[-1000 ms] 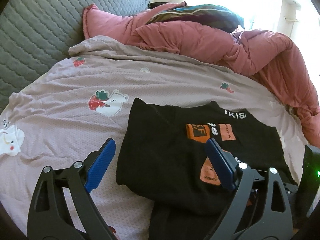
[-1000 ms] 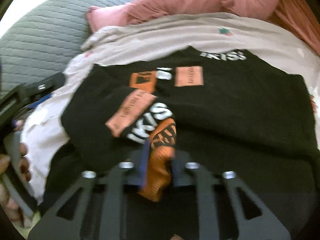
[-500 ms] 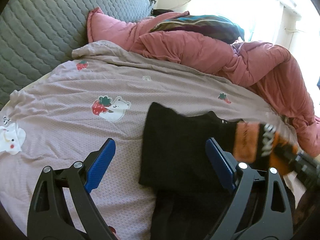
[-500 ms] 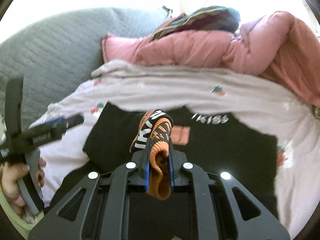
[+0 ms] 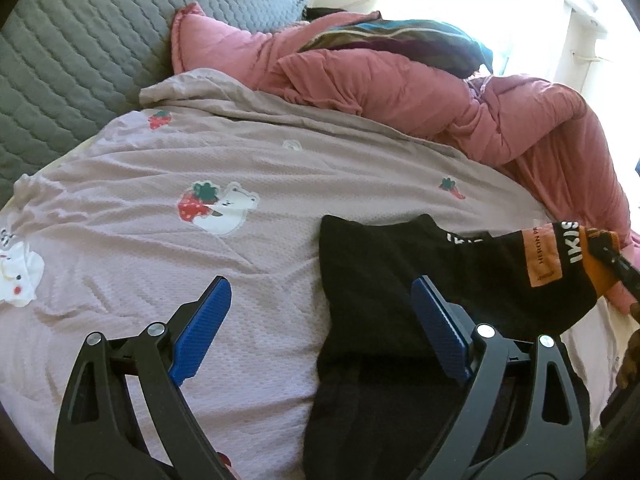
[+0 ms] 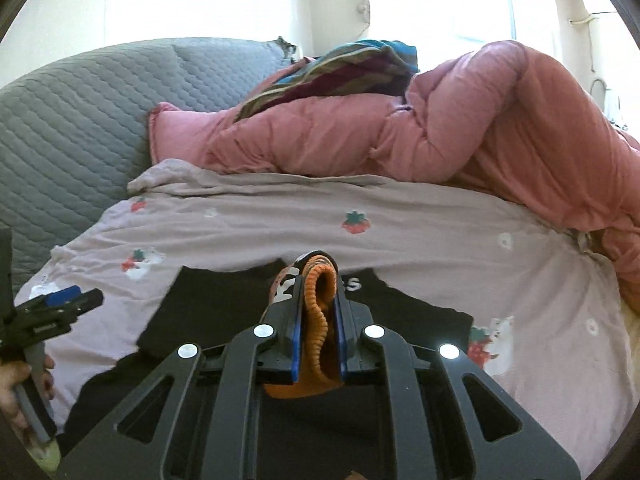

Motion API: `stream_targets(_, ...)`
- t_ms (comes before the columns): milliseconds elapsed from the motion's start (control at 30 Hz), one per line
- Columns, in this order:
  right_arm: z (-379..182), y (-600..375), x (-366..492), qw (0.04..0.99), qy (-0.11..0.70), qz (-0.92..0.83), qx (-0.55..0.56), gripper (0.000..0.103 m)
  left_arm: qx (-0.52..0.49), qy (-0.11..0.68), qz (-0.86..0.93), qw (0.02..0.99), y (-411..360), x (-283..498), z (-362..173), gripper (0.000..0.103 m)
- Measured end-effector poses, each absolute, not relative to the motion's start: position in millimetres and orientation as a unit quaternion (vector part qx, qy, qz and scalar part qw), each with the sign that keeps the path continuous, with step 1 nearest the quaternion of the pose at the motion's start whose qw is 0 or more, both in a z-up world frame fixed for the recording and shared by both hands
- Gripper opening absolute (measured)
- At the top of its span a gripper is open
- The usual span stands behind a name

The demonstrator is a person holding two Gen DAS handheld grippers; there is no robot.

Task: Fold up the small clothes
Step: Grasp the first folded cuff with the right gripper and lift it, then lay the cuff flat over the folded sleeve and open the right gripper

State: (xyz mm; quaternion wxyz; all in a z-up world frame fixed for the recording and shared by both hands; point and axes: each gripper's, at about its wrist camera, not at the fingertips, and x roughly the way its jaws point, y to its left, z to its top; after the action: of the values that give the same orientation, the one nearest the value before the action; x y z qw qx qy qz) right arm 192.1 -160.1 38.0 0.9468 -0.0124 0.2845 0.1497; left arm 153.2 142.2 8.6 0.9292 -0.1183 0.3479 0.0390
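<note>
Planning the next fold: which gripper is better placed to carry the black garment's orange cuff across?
Right. The right gripper is shut on the ribbed orange cuff of the black garment, lifted off the lilac bedsheet; the left gripper hangs open, holding nothing.

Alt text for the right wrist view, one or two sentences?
The right gripper is shut on the orange ribbed cuff of a black garment lying on a pale lilac strawberry-print sheet; crumpled pink duvet behind.
</note>
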Motion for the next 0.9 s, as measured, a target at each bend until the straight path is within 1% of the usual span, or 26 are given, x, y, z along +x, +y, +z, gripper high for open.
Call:
stream_targets(267, 12, -181, 202, 0.942, 0.310, 0.131, -0.001, 0.011, -0.092, 0.380, 0.005, 0.920, 102, 193, 15, 0.085)
stream_targets(500, 0, -183, 208, 0.937, 0.324, 0.130, -0.013, 0.011, -0.091, 0.420, -0.026, 0.903, 67, 239, -11, 0.085)
stream_targets(833, -24, -190, 218, 0.933, 0.344, 0.106, -0.022, 0.012, -0.043, 0.449, -0.060, 0.891, 45, 252, -46, 0.085)
stream_targets(900, -28, -192, 220, 0.932, 0.350, 0.089, -0.026, 0.014, -0.045, 0.457, -0.061, 0.886, 47, 252, -51, 0.085)
